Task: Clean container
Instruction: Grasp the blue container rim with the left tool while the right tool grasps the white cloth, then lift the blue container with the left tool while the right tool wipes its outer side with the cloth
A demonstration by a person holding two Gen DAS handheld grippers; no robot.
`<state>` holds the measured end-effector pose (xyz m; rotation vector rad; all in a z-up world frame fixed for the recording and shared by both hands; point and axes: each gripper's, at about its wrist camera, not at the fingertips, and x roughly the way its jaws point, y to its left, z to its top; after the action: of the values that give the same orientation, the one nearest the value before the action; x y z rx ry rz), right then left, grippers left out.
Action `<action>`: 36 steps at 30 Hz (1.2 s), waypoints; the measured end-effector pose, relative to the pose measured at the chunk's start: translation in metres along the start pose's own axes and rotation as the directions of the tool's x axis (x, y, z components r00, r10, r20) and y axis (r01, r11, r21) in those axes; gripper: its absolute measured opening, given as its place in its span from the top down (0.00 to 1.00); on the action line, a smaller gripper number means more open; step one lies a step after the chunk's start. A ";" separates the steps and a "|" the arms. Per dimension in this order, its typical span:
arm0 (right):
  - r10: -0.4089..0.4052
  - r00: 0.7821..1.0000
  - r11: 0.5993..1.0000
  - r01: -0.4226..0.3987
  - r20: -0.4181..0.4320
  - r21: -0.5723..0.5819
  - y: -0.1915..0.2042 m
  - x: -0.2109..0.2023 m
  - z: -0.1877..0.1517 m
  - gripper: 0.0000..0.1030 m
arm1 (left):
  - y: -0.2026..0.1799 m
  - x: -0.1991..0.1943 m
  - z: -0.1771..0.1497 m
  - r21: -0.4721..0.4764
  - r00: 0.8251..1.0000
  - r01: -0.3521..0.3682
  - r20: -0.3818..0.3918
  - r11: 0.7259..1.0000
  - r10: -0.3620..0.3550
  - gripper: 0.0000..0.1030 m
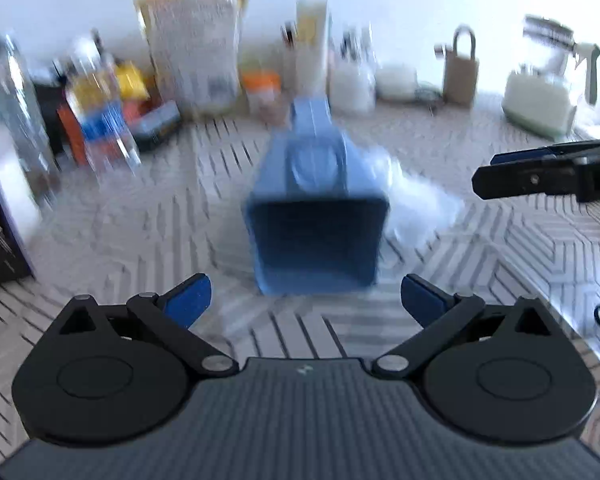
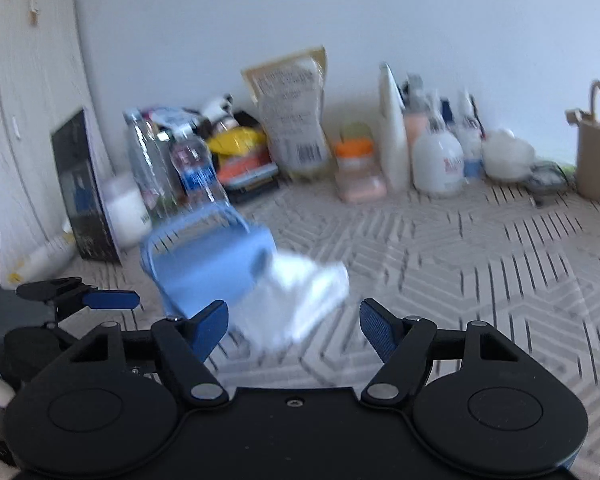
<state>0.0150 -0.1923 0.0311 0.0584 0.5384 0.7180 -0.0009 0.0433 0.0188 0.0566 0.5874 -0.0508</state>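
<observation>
both of our grippers spread wide and empty over a blue container lying on its side.

from the left wrist we see our left gripper (image 1: 306,298) with its blue-padded fingers far apart, holding and touching nothing; the blue container (image 1: 316,216) lies tipped on the patterned tablecloth (image 1: 139,220) just ahead, its dark square mouth facing us, blurred, with a white cloth (image 1: 416,204) beside it on the right; our right gripper (image 1: 496,168) pokes in from the right edge, apart from the container. from the right wrist we see our right gripper (image 2: 293,328) spread just as wide and empty; the container (image 2: 207,268) lies to the left ahead, handle up toward the bottles, the white cloth (image 2: 300,300) against its right side, and our left gripper (image 2: 111,300) near its left side.
</observation>
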 end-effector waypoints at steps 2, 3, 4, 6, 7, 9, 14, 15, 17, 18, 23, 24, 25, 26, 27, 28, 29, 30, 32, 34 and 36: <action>0.010 1.000 1.000 -0.010 -0.017 -0.013 -0.001 0.009 0.007 0.24 | 0.001 -0.003 0.005 0.012 1.000 0.006 0.025 1.000 -0.006 0.00; 0.019 0.999 1.000 -0.020 -0.031 -0.015 -0.002 0.015 0.009 0.23 | 0.002 -0.002 0.008 0.012 0.999 0.022 0.024 1.000 -0.022 0.00; 0.033 0.998 0.999 -0.033 -0.050 -0.005 -0.005 0.023 0.011 0.23 | 0.003 0.000 0.011 0.005 0.999 0.032 0.020 0.999 -0.032 0.00; 0.059 0.995 0.998 -0.055 -0.086 0.044 -0.012 0.040 0.016 0.23 | 0.003 0.005 0.013 -0.001 0.998 0.052 0.027 0.999 -0.052 0.00; 0.072 0.992 0.996 -0.066 -0.104 0.061 -0.015 0.048 0.018 0.23 | 0.003 0.008 0.014 0.002 0.998 0.060 0.031 0.998 -0.060 0.00; 0.043 0.993 0.997 -0.036 -0.113 0.062 -0.017 0.065 0.022 0.22 | 0.001 0.015 0.014 0.004 0.997 0.075 0.016 0.997 -0.075 0.00; 0.034 0.979 0.999 -0.041 -0.203 -0.028 -0.007 0.099 0.018 0.23 | 0.003 0.034 0.013 -0.034 0.998 0.065 -0.020 0.997 -0.065 0.00; 0.030 0.979 0.998 -0.041 -0.204 -0.049 -0.006 0.102 0.017 0.27 | 0.003 0.038 0.013 -0.044 0.997 0.070 -0.031 0.997 -0.071 0.00; 0.030 0.980 0.996 -0.045 -0.198 -0.075 -0.004 0.104 0.015 0.44 | 0.004 0.047 0.015 -0.055 0.993 0.091 -0.065 0.994 -0.095 0.00; 0.051 0.979 0.997 -0.063 -0.200 -0.053 -0.007 0.102 0.015 0.52 | 0.004 0.052 0.016 -0.060 0.990 0.102 -0.091 0.993 -0.107 0.00; 0.147 0.979 0.987 -0.137 -0.141 0.080 -0.030 0.087 0.018 0.70 | -0.002 0.059 0.021 -0.020 0.994 0.065 -0.087 0.998 -0.066 0.02; 0.152 0.981 0.986 -0.141 -0.124 0.091 -0.033 0.083 0.019 0.70 | -0.004 0.061 0.022 -0.012 0.994 0.061 -0.094 0.998 -0.062 0.06; 0.169 0.980 0.982 -0.158 -0.110 0.104 -0.035 0.080 0.019 0.70 | -0.005 0.065 0.023 -0.011 0.993 0.048 -0.108 0.999 -0.049 0.12; 0.184 0.978 0.978 -0.173 -0.097 0.113 -0.037 0.077 0.019 0.70 | -0.007 0.067 0.024 -0.014 0.993 0.040 -0.111 0.999 -0.042 0.15; 0.199 0.976 0.975 -0.188 -0.085 0.121 -0.038 0.075 0.019 0.70 | -0.008 0.067 0.025 -0.016 0.993 0.047 -0.103 0.999 -0.049 0.23; 0.209 0.975 0.973 -0.199 -0.078 0.120 -0.038 0.073 0.019 0.70 | -0.010 0.067 0.026 -0.008 0.994 0.053 -0.096 0.999 -0.054 0.28; 0.216 0.974 0.971 -0.206 -0.072 0.120 -0.037 0.071 0.019 0.70 | -0.011 0.067 0.026 -0.003 0.994 0.062 -0.092 0.998 -0.062 0.28; 0.224 0.972 0.969 -0.215 -0.069 0.125 -0.037 0.071 0.019 0.70 | -0.012 0.067 0.027 0.000 0.993 0.075 -0.093 0.997 -0.075 0.28; 0.251 0.967 0.960 -0.242 -0.051 0.141 -0.038 0.064 0.017 0.70 | -0.012 0.067 0.027 -0.003 0.992 0.090 -0.090 0.996 -0.090 0.28; 0.277 0.960 0.952 -0.270 -0.030 0.145 -0.038 0.058 0.018 0.70 | -0.011 0.065 0.026 -0.002 0.988 0.127 -0.084 0.992 -0.127 0.28; 0.291 0.956 0.946 -0.286 -0.015 0.152 -0.039 0.052 0.018 0.70 | -0.011 0.064 0.026 0.005 0.983 0.169 -0.078 0.986 -0.168 0.28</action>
<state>0.0805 -0.1861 0.0144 0.2679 0.6263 0.9657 0.0658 0.0282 0.0046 0.0197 0.6688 -0.2176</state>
